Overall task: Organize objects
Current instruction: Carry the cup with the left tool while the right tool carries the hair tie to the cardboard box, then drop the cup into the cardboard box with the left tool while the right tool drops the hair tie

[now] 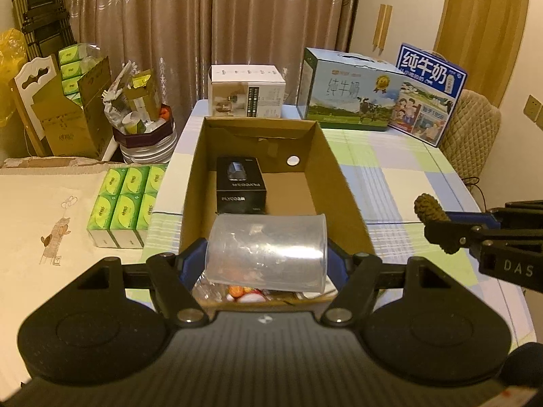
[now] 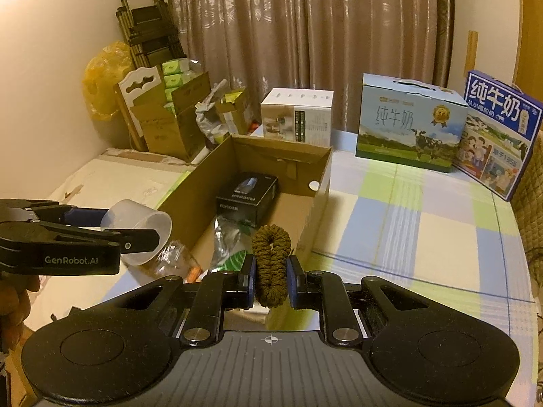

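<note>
The left gripper (image 1: 266,257) is pinching a clear plastic cup (image 1: 268,249) across its wall, the cup lying on its side above the near end of the open cardboard box (image 1: 339,183); the right gripper (image 2: 270,279) is squeezing a brown scrunchie (image 2: 271,264) between its pads, hanging just over the box's near right corner above the checked tablecloth (image 2: 424,230); inside the box a black product box (image 1: 241,185) is sitting toward the far end, with a plastic bottle (image 2: 169,257) and some crinkled wrappers (image 2: 230,240) crowding the near end; the bare cardboard floor between these looks like the better landing place. To do this well, I would judge that the cup is wanting a light squeeze only, since its thin wall is likely flexing under the pads, and that it should be carried lower and further in before letting go, so it is not rolling onto the clutter; the scrunchie is soft and forgiving, so dropping it beside the black box should be enough; the two tools are working close together, so taking turns seems wise.
</note>
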`<state>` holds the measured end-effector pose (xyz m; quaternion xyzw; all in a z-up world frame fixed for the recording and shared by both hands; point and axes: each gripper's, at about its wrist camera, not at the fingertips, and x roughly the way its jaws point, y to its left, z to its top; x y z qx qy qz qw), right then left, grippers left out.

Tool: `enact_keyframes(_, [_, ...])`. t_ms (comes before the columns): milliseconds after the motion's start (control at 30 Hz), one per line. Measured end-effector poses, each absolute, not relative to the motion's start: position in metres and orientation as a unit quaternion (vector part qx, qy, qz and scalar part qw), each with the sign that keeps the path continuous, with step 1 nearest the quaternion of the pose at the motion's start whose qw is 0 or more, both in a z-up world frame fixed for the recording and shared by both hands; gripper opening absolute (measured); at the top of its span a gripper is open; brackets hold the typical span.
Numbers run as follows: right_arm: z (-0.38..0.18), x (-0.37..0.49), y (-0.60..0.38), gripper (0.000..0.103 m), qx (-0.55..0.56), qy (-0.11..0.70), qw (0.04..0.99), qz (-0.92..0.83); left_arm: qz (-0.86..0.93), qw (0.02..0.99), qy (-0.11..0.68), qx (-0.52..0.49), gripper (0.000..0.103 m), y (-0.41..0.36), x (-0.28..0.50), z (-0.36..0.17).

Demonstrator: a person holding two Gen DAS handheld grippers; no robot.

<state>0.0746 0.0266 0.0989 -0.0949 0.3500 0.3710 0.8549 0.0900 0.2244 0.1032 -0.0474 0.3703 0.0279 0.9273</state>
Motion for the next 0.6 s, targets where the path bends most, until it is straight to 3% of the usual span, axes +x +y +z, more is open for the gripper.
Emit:
enact_keyframes(367, [0.085, 0.111, 0.046, 0.015, -0.091, 0.359, 0.853, 0.368, 0.021, 0.921, 0.387, -0.045, 0.067, 0.24, 0.133, 0.083])
enact_keyframes(433, [0.082, 0.115, 0.048, 0.015, -0.089, 0.362, 0.852, 0.368, 0.02, 0.921, 0.387, -0.048, 0.084, 0.243, 0.14, 0.08])
enact_keyframes(600, [0.077, 0.118, 0.049, 0.015, -0.087, 0.367, 0.849, 0.37, 0.029, 0.922, 0.382, -0.055, 0.084, 0.251, 0.141, 0.08])
